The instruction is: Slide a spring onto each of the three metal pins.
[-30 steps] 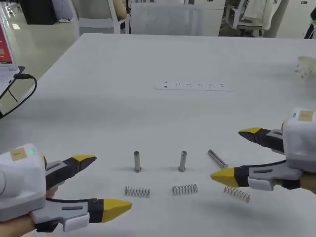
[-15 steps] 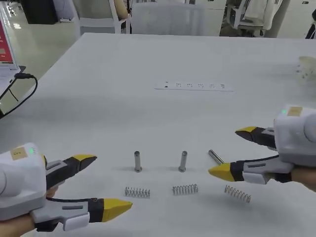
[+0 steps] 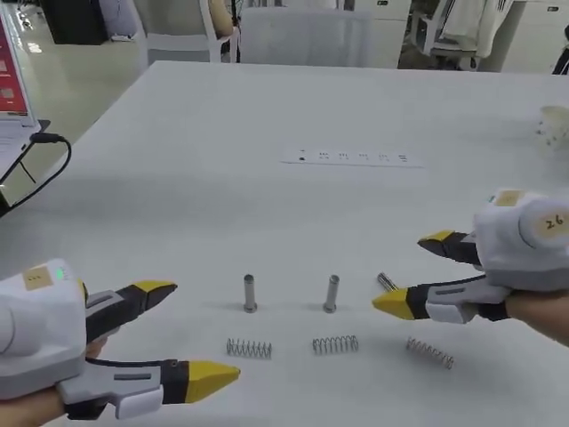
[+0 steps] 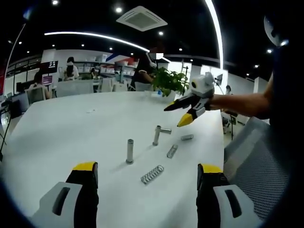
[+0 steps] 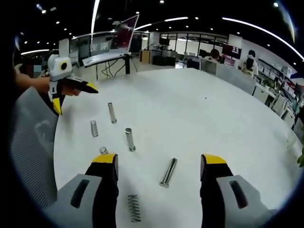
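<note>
Jaws of the right gripper (image 3: 413, 271) (white body, dark fingers, yellow tips) stand wide apart, holding nothing. Vs. 1 sec ago it has shifted left, and its lower tip now covers most of the lying silver metal pin (image 3: 386, 282). In the right gripper view that pin lies on the table between the two jaws. Left gripper (image 3: 191, 331), same build, is unchanged at bottom left, jaws wide apart and empty.

Pins and springs haven't moved. Left upright silver metal pin (image 3: 250, 294) and middle upright silver metal pin (image 3: 332, 294) stand on their flanged bases, well apart. Nearer the person, 3 springs lie flat in a row, none on a pin: left coiled wire spring (image 3: 248, 348), middle coiled wire spring (image 3: 335, 343), right coiled wire spring (image 3: 430, 352).

Surface is a large white table (image 3: 267, 116) w/ a flush white socket strip (image 3: 351, 157) at centre. Open laptop (image 3: 11, 89) and looping black cable (image 3: 44, 169) at far left. Grey chairs (image 3: 302, 36) stand at the far edge. Room is an open-plan office w/ strip ceiling lights.
</note>
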Available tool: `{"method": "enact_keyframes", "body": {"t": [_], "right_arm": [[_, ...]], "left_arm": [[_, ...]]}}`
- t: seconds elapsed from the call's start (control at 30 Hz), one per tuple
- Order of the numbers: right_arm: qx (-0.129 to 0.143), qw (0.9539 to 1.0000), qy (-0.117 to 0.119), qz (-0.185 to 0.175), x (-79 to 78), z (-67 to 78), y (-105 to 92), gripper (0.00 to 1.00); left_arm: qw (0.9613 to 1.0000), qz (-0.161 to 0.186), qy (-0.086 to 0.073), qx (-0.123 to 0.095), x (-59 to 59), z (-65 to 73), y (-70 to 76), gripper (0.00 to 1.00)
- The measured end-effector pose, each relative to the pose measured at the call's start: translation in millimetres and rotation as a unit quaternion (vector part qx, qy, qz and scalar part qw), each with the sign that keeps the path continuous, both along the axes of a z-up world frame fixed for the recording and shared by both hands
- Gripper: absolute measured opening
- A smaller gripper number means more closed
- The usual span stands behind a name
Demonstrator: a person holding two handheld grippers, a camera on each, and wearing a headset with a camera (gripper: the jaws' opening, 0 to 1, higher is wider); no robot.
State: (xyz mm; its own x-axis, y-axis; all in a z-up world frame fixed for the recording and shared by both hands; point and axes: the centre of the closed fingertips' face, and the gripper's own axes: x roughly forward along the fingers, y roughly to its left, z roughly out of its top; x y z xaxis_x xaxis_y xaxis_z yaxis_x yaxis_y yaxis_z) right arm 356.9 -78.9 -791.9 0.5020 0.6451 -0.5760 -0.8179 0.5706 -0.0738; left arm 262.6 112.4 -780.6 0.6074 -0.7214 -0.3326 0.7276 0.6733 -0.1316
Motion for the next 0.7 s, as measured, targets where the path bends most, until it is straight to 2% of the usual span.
{"method": "enact_keyframes", "body": {"t": [0.23,0.43,0.57,0.7], "right_arm": [[-0.015,0.9997,0.014,-0.015,8.5,-11.4,-3.7,0.65],[-0.02,0.9992,0.024,-0.024,14.4,-15.7,-3.2,0.61],[-0.037,0.9985,0.027,-0.029,18.8,-20.3,-4.2,0.58],[-0.04,0.9981,0.031,-0.034,21.9,-21.5,-2.8,0.55]], "left_arm": [[1.0,0.001,0.0,0.0,-0.1,0.3,1.1,0.82],[1.0,0.0,0.0,0.001,-0.5,0.1,0.4,0.82],[1.0,0.0,0.0,0.001,-0.4,0.1,0.4,0.82],[1.0,0.002,0.0,0.0,-0.3,0.3,1.1,0.82]]}}
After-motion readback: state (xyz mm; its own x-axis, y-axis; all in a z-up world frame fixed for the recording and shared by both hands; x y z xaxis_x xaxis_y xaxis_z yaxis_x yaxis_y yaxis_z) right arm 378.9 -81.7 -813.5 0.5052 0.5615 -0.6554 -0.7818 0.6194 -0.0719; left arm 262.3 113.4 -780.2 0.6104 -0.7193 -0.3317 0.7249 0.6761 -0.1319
